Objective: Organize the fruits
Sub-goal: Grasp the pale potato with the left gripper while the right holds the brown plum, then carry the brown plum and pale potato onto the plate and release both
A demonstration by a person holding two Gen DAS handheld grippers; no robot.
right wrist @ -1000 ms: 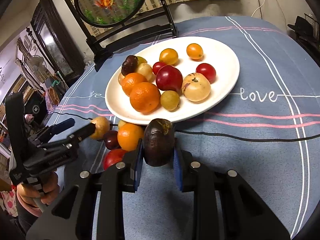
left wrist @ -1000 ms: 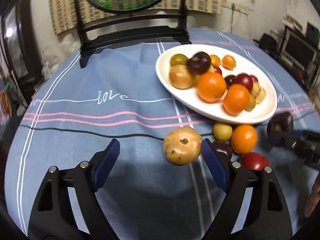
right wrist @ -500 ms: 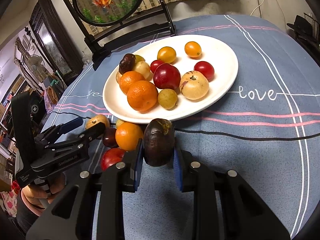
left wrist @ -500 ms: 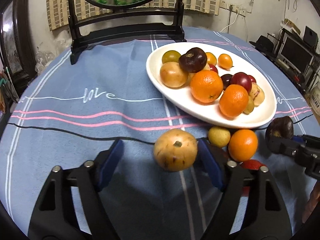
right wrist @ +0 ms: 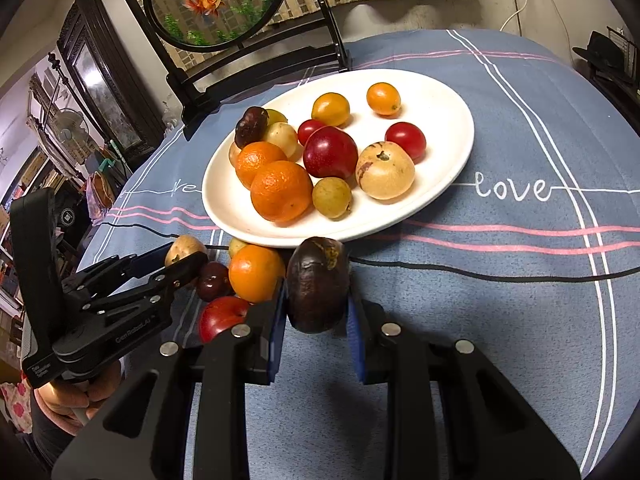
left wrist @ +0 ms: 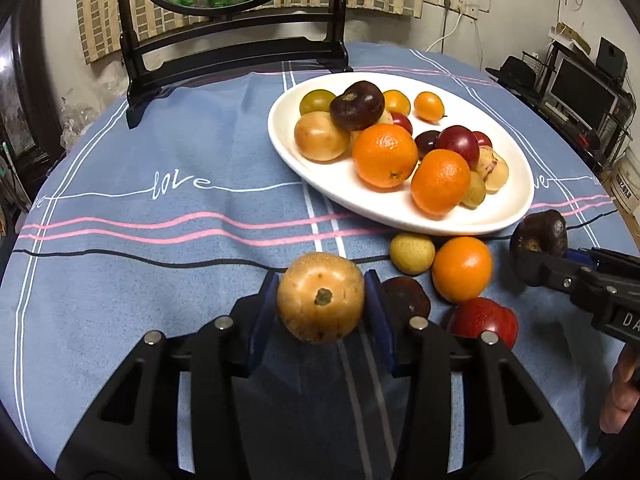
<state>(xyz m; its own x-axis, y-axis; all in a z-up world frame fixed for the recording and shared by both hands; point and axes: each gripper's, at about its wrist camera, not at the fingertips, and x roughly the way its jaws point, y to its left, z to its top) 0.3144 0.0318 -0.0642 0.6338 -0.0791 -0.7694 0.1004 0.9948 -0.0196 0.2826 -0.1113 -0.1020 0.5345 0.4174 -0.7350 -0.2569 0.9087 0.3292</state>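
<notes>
Fruits mostly heaped on white plate [left wrist: 400, 216], upper right. Left gripper [left wrist: 320, 300] clamps tan fruit [left wrist: 320, 296]; right gripper [right wrist: 316, 292] clamps dark fruit [right wrist: 318, 284]. Loose orange [left wrist: 462, 268], red apple [left wrist: 484, 320] remain, lower right.

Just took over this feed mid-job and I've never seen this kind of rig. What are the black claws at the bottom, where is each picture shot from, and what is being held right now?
There is no robot. A person holds a two-finger gripper in each hand, and a fisheye camera on each one looks forward along its fingers, so the black claws are the gripper's own fingers.

The left wrist view shows the left gripper shut on a tan round fruit. The right wrist view shows the right gripper shut on a dark brown fruit. Each gripper also shows at the edge of the other's view.

On the blue tablecloth sits a white plate loaded with fruit. Beside its near rim lie loose fruits, among them an orange, a small yellow fruit and a red fruit.
</notes>
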